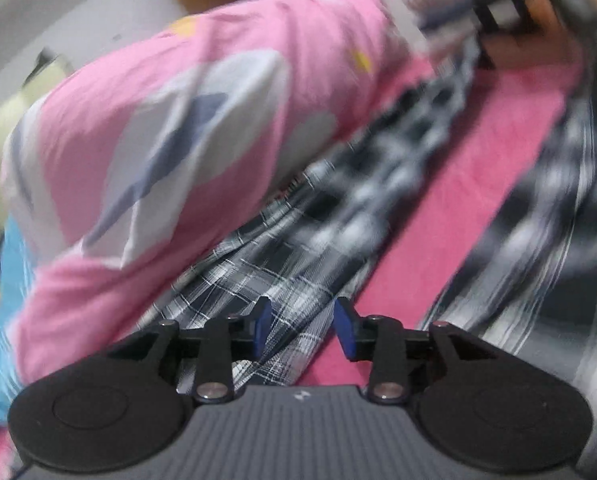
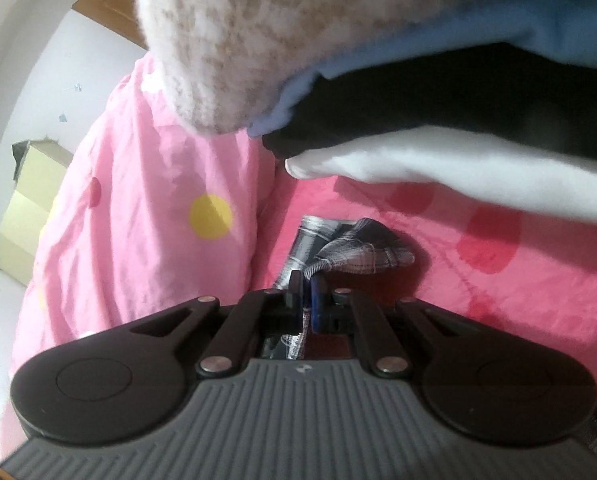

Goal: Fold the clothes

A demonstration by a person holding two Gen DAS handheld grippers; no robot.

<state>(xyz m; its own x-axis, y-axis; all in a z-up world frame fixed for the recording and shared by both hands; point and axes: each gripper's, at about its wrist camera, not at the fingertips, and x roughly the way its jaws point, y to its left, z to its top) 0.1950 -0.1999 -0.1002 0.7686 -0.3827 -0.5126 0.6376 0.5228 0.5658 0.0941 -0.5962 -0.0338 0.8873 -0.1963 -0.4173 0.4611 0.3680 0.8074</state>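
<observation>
Plaid garment (image 1: 282,264) lies spread across the pink sheet (image 1: 458,184), a long band of it running away from the left gripper. In the right wrist view a bunched corner of the plaid (image 2: 362,256) is lifted off the sheet.

Right gripper (image 2: 305,304): jaws pressed together, pinching that corner; cloth visible between the pads.

Left gripper (image 1: 303,326): jaws spread, straddling a strip of plaid, not gripping. View is motion-blurred.

Judgement: mid-fold, one corner secured. To do it well, close the left on the matching edge before lifting, keep both corners level and taut, and lay the fold flat.

Nearby: pink quilt (image 1: 178,120) just beside the plaid; stacked folded clothes (image 2: 458,120) near the right gripper.
</observation>
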